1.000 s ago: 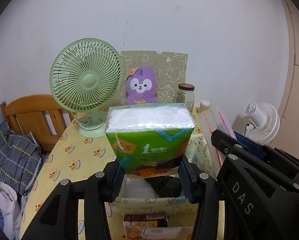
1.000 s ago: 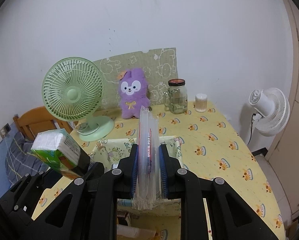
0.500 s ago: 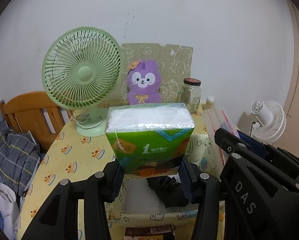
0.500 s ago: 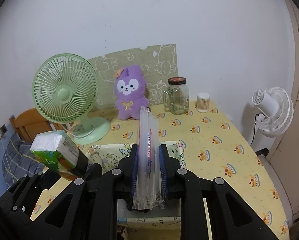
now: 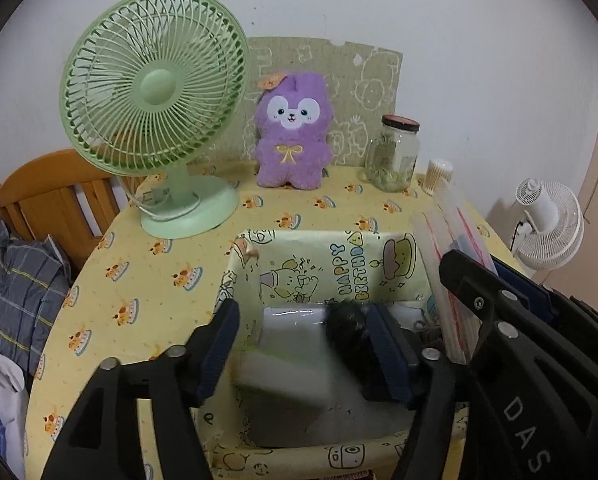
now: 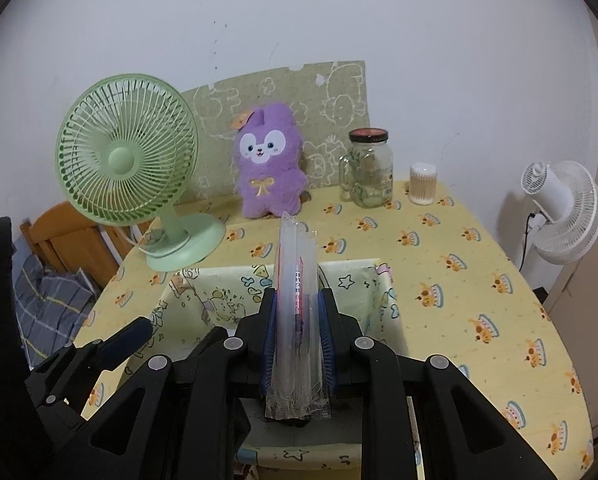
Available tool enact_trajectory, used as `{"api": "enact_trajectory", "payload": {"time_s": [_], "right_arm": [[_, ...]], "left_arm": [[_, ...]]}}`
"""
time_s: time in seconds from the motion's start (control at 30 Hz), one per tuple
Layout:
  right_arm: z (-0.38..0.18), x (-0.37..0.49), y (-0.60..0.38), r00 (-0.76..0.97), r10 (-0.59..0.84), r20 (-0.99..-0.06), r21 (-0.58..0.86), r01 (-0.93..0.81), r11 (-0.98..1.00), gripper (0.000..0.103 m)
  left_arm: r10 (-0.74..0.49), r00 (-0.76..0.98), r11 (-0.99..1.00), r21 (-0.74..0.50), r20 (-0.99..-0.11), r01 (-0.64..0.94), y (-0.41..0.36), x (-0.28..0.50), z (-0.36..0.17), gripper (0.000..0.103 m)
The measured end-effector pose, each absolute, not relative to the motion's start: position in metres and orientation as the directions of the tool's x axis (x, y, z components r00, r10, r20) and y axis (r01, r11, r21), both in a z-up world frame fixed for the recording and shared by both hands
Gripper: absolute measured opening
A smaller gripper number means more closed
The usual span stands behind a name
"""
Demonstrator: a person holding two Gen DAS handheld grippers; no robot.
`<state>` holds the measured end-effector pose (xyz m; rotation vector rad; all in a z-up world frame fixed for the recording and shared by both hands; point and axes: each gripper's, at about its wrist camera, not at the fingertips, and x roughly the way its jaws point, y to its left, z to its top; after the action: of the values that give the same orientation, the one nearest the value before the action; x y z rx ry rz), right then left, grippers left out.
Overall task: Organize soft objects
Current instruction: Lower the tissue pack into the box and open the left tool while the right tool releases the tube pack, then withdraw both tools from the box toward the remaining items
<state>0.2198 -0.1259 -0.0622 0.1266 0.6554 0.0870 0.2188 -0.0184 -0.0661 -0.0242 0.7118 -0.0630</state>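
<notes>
The left gripper [image 5: 305, 354] has its jaws opening above a fabric storage box [image 5: 351, 258] printed with cartoon animals and "HAPPY BIRTHDAY". Between and just below its fingers sits a blurred tissue pack [image 5: 287, 364], pale on top with a trace of green – the pads stand clear of it on both sides, so it is released and lies inside the box. Just right of that pack, against the right finger, is a dark, fuzzy thing [image 5: 349, 326]; what it is cannot be told.

The right gripper [image 6: 298, 338] is clenched on a flat clear plastic packet [image 6: 297, 300] with red lettering, held upright on edge between the blue pads and sticking out ahead of the fingertips. It hangs over the near half of the same box [image 6: 375, 292], not yet inside. In the left wrist view this packet [image 5: 453, 240] rises just right of the left gripper, over the box's right wall.

Beyond both grippers the yellow tablecloth [image 6: 459, 264], patterned with small cakes, carries the rest. Ahead and to the left stands a green desk fan [image 5: 155, 104]. Straight ahead – past the box's far wall – a purple plush bunny [image 5: 293, 128] sits upright against a green doodled board [image 5: 359, 76] leaning on the wall. To its right are a glass jar [image 6: 369, 168] with a dark lid and a small tub of cotton swabs [image 6: 422, 184]. Far right, off the table, stands a white fan [image 6: 563, 208]; far left, a wooden chair [image 5: 47, 200].
</notes>
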Motion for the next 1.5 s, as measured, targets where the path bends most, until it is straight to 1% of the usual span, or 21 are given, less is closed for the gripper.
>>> {"api": "enact_trajectory", "payload": {"time_s": [0.03,0.2,0.3,0.37,0.43,0.47,0.5,0.53,0.57,0.6,0.73,1.0,1.33,1.5], "right_arm": [[-0.064,0.221,-0.125,0.789,0.126,-0.602,0.145,-0.047,0.988,0.023],[-0.07,0.228,-0.125,0.785,0.138,-0.604,0.145,-0.062,0.987,0.023],[-0.074,0.234,-0.126,0.776,0.169,-0.607,0.163,-0.087,0.983,0.023],[-0.076,0.236,-0.126,0.776,0.191,-0.601,0.176,-0.105,0.979,0.027],[-0.078,0.238,-0.126,0.773,0.197,-0.603,0.177,-0.112,0.978,0.039],[-0.078,0.238,-0.125,0.771,0.198,-0.605,0.176,-0.114,0.978,0.042],[-0.079,0.239,-0.125,0.772,0.197,-0.604,0.174,-0.114,0.978,0.051],[-0.078,0.238,-0.125,0.775,0.19,-0.603,0.167,-0.11,0.98,0.064],[-0.078,0.238,-0.125,0.778,0.181,-0.601,0.162,-0.103,0.981,0.069],[-0.077,0.237,-0.125,0.782,0.172,-0.599,0.154,-0.098,0.983,0.074],[-0.076,0.236,-0.127,0.779,0.153,-0.608,0.138,-0.087,0.987,0.081],[-0.066,0.224,-0.129,0.787,0.145,-0.599,0.134,-0.079,0.988,0.092],[-0.052,0.203,-0.134,0.804,0.136,-0.579,0.132,-0.072,0.989,0.092],[-0.046,0.191,-0.136,0.804,0.124,-0.581,0.125,-0.062,0.99,0.092]], "left_arm": [[-0.066,0.754,0.998,-0.043,-0.654,0.049,-0.018,0.219,-0.067,0.078],[-0.086,0.744,0.996,-0.049,-0.663,0.072,-0.018,0.221,-0.07,0.082],[-0.093,0.742,0.996,-0.051,-0.664,0.079,-0.018,0.222,-0.072,0.083],[-0.094,0.742,0.995,-0.051,-0.664,0.08,-0.018,0.222,-0.072,0.083],[-0.098,0.74,0.995,-0.054,-0.665,0.084,-0.018,0.223,-0.073,0.084],[-0.099,0.741,0.995,-0.054,-0.664,0.084,-0.018,0.223,-0.074,0.084],[-0.1,0.742,0.995,-0.054,-0.663,0.085,-0.018,0.223,-0.074,0.085],[-0.106,0.743,0.994,-0.058,-0.661,0.089,-0.018,0.222,-0.073,0.086],[-0.109,0.744,0.994,-0.061,-0.66,0.092,-0.018,0.222,-0.073,0.087],[-0.111,0.744,0.994,-0.062,-0.659,0.094,-0.019,0.222,-0.073,0.088],[-0.106,0.749,0.994,-0.055,-0.654,0.093,-0.02,0.219,-0.071,0.09],[-0.078,0.778,0.996,-0.025,-0.623,0.08,-0.024,0.207,-0.059,0.095],[-0.08,0.797,0.996,-0.018,-0.599,0.087,-0.028,0.186,-0.046,0.099],[-0.082,0.8,0.996,-0.015,-0.595,0.091,-0.032,0.176,-0.042,0.099]]}}
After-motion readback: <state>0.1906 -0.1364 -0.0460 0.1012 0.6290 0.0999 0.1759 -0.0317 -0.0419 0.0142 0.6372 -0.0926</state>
